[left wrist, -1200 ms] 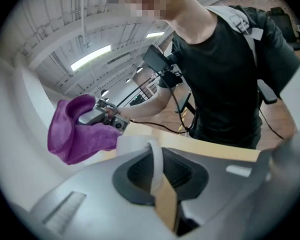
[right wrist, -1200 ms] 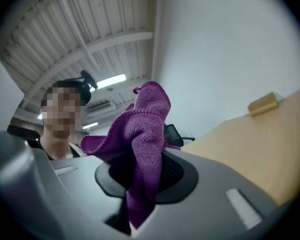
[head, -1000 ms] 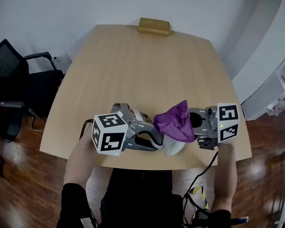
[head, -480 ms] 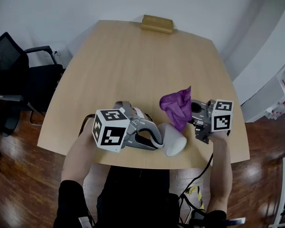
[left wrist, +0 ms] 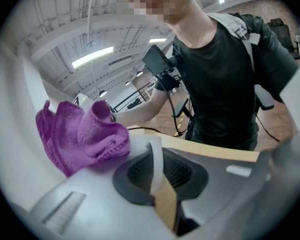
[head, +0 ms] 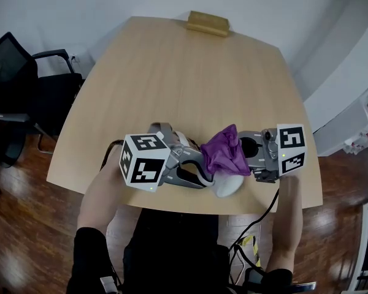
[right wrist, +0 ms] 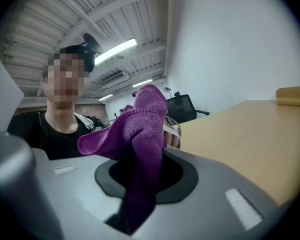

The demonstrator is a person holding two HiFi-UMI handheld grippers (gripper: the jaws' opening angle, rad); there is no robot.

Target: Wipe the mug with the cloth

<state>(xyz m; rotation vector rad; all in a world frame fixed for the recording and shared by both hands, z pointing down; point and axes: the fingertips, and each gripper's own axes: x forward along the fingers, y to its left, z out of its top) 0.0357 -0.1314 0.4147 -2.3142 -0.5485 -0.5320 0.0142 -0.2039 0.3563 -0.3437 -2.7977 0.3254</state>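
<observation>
at the near edge of the worktop (head: 172, 84) the two claws meet over the mug (head: 228, 187), a white one lying tipped on its side, close to the person's body. the left claw (head: 203, 175) comes in from the left and is narrowed onto the mug: in the left claw view a thin white edge of it stands pinched between the two dark pads. whether that edge is rim or handle i cannot tell.

the right claw (head: 248, 161) reaches in from the right, pointing towards the left one. its jaws are closed on the purple cloth (head: 224, 155); in the right claw view the fabric runs down between the pads and bunches up above them in a loose fold. the bunched cloth lies on the upper side of the mug, just beside the left claw's tip, and covers much of it, so only the mug's lower white part shows from the head view.

a black cable (head: 265, 216) hangs down from the right claw past the worktop's edge. a small wooden block (head: 207, 23) sits at the far edge of the worktop, well apart from the mug. a black office chair (head: 18, 103) stands on the wood floor to the left.
</observation>
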